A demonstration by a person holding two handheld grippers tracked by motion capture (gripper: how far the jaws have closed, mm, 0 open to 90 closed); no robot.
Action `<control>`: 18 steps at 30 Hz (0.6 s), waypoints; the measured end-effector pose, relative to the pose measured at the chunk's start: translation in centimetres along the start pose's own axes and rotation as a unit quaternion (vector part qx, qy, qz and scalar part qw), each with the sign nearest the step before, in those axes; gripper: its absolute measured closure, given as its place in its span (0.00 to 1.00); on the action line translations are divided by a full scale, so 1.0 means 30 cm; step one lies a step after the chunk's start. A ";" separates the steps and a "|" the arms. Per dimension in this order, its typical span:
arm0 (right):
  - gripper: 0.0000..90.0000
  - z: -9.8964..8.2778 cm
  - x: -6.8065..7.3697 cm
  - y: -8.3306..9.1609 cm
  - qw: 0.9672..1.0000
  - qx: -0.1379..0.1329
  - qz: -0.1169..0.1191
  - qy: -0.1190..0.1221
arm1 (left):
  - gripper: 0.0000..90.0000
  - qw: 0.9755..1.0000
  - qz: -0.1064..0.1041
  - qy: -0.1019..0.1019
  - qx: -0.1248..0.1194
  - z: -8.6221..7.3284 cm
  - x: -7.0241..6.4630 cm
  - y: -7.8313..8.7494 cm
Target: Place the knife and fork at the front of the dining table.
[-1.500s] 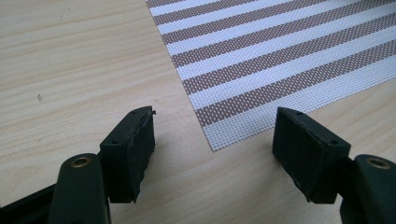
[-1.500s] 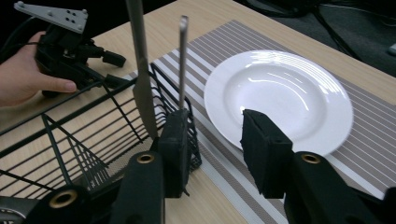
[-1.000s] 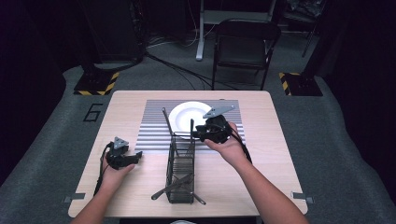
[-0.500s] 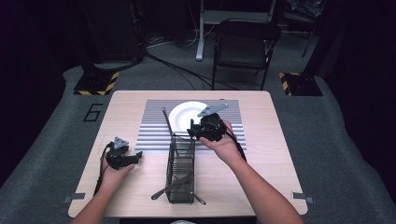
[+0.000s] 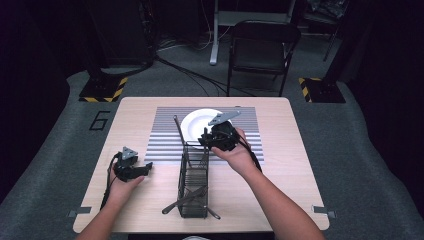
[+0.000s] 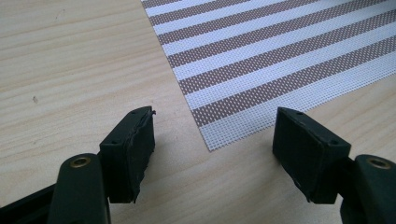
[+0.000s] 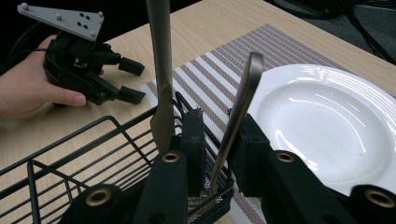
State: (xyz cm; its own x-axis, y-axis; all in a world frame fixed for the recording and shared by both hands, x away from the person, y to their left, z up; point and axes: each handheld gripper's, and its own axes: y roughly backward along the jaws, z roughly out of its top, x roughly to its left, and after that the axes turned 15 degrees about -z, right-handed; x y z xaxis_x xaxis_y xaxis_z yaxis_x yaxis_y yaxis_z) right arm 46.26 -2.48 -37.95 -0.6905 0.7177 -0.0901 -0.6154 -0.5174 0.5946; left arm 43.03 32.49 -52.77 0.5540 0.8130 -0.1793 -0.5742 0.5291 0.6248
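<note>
**Right jaws closing around a utensil handle at the rack's far end**

- Right gripper (image 5: pixel 206 141) is held over the far end of the black wire rack (image 5: pixel 193 184), just beside the near rim of the white plate (image 5: pixel 196 123).
- In the right gripper view a metal handle (image 7: pixel 240 112) stands tilted between the two jaws. The jaws have just been closing around it. The right pad looks to be touching it; contact on the left pad can't be confirmed, since the stem's lower end is hidden behind the jaw.
- A second, broader utensil (image 7: pixel 160 70) stands upright in the same end of the rack, directly left of the left jaw. Little room is left on that side.
- The rack's end wires sit right under the jaws. The plate rim closes off the right side.
- Left gripper (image 5: pixel 137 170) is rested on the desk (image 5: pixel 280 165), jaws wide open with nothing between them. The near-left corner of the striped placemat (image 6: pixel 280 60) lies just ahead of them. Bare desk is seen all around it, well apart from the rack.
- More utensils (image 5: pixel 187 199) lie crosswise at the rack's near end, sticking out past both sides.
- Open desk is left to the right of the rack, up to the edge.
- A folding chair (image 5: pixel 262 50) stands beyond the far desk edge.
</note>
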 end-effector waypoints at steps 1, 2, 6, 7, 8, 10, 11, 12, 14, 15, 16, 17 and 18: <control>0.86 0.000 0.001 -0.001 1.000 0.001 -0.001 0.002 | 0.33 1.000 0.000 0.001 0.000 0.000 0.000 0.000; 0.88 -0.001 0.002 -0.002 1.000 0.001 0.000 0.003 | 0.33 1.000 0.000 0.000 0.000 0.000 0.000 0.000; 0.90 -0.002 0.007 -0.004 1.000 0.001 -0.002 0.008 | 0.33 1.000 0.000 0.000 0.000 0.000 0.000 0.000; 0.90 -0.003 0.009 -0.006 1.000 -0.001 -0.007 0.013 | 0.33 1.000 0.000 0.000 0.000 0.000 0.000 0.000; 0.90 -0.003 0.009 -0.006 1.000 -0.001 -0.007 0.013 | 0.33 1.000 0.000 0.000 0.000 0.000 0.000 0.000; 0.90 -0.004 0.011 -0.007 1.000 0.000 -0.009 0.011 | 0.33 1.000 0.000 0.000 0.000 0.000 0.000 0.000; 0.91 -0.006 0.011 -0.006 1.000 0.000 -0.010 0.008 | 0.33 1.000 0.000 0.000 0.000 0.000 0.000 0.000; 0.91 -0.007 0.010 -0.006 1.000 -0.001 -0.011 0.010 | 0.33 1.000 0.000 0.000 0.000 0.000 0.000 0.000; 0.93 -0.008 0.008 0.000 1.000 -0.006 -0.011 0.012 | 0.33 1.000 -0.001 0.000 0.001 0.000 0.001 0.001; 0.93 -0.010 0.009 0.004 1.000 -0.007 -0.007 0.009 | 0.33 1.000 0.000 -0.001 0.000 0.000 0.000 0.000; 0.93 -0.012 0.011 0.007 1.000 -0.008 -0.006 0.010 | 0.33 1.000 0.000 -0.001 0.001 0.000 0.000 0.001; 0.94 -0.013 0.013 0.009 1.000 -0.009 -0.007 0.014 | 0.33 1.000 -0.001 -0.001 0.001 0.000 0.001 0.001; 0.94 -0.013 0.013 0.009 1.000 -0.009 -0.007 0.014 | 0.33 1.000 -0.001 -0.001 0.001 0.000 0.001 0.001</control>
State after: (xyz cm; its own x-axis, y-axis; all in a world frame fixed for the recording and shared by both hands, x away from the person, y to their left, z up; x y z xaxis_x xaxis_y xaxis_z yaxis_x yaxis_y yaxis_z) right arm 45.69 -2.52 -38.14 -0.6929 0.7108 -0.1211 -0.6314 -0.5170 0.5780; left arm 43.03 32.52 -52.76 0.5556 0.8120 -0.1789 -0.5726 0.5297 0.6258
